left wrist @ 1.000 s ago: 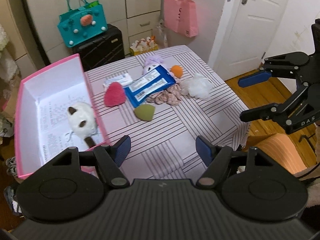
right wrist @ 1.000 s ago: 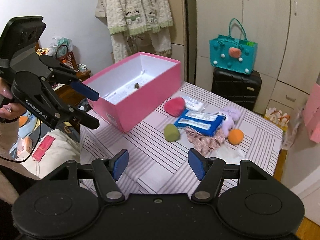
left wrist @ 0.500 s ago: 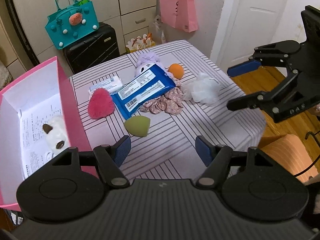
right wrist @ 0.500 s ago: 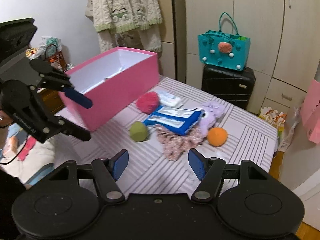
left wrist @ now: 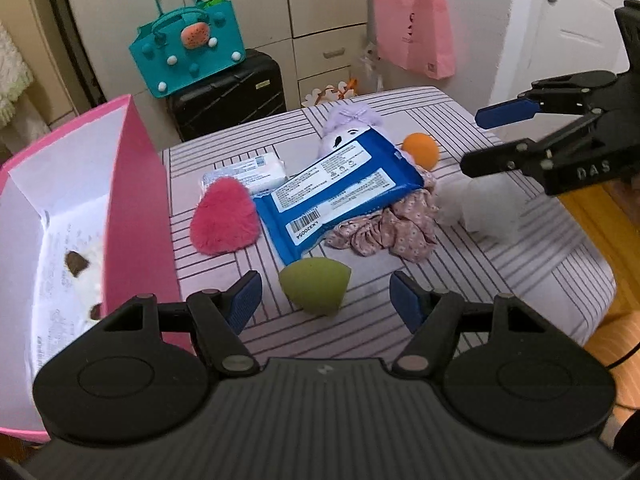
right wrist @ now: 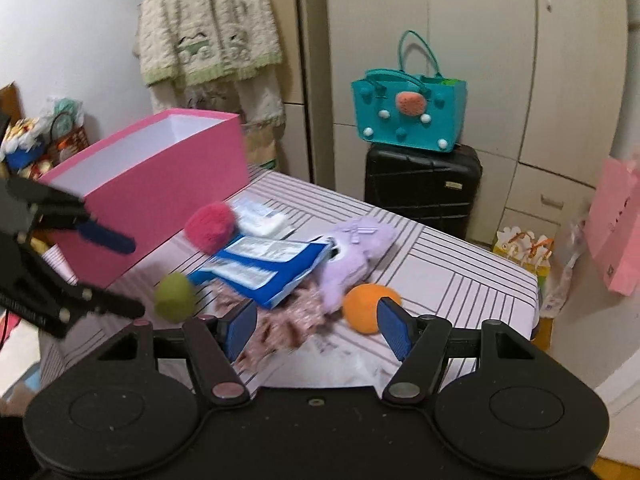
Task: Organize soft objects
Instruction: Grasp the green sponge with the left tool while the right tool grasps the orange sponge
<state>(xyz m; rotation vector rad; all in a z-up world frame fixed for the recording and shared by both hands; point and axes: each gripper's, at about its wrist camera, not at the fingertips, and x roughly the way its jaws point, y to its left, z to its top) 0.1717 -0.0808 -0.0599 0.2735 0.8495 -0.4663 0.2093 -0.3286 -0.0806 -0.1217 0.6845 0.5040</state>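
Directly between the wide-open, empty left tongs [left wrist: 325, 300], a green sponge [left wrist: 315, 285]; right tongs [right wrist: 315, 325] likewise spread, empty.

White plush toy [left wrist: 86, 276] half hidden behind pink box [left wrist: 136, 216] wall; floral cloth [right wrist: 280, 328] motion-blurred.

A striped worktop [left wrist: 460, 264] seen over the left gripper [left wrist: 325, 296], its blue-padded fingers [left wrist: 245, 300] spread wide around a green egg-shaped sponge [left wrist: 314, 286]. Beyond lie a fluffy pink heart [left wrist: 224, 222], a blue wipes packet [left wrist: 340, 196] resting on a floral scrunchie [left wrist: 396, 228], a purple plush [left wrist: 352, 124], an orange sponge [left wrist: 420, 150] and a white mesh puff [left wrist: 480, 212]. A pink box [left wrist: 140, 200] stands at left. The right gripper [left wrist: 476, 140], jaws apart, hovers over the puff.
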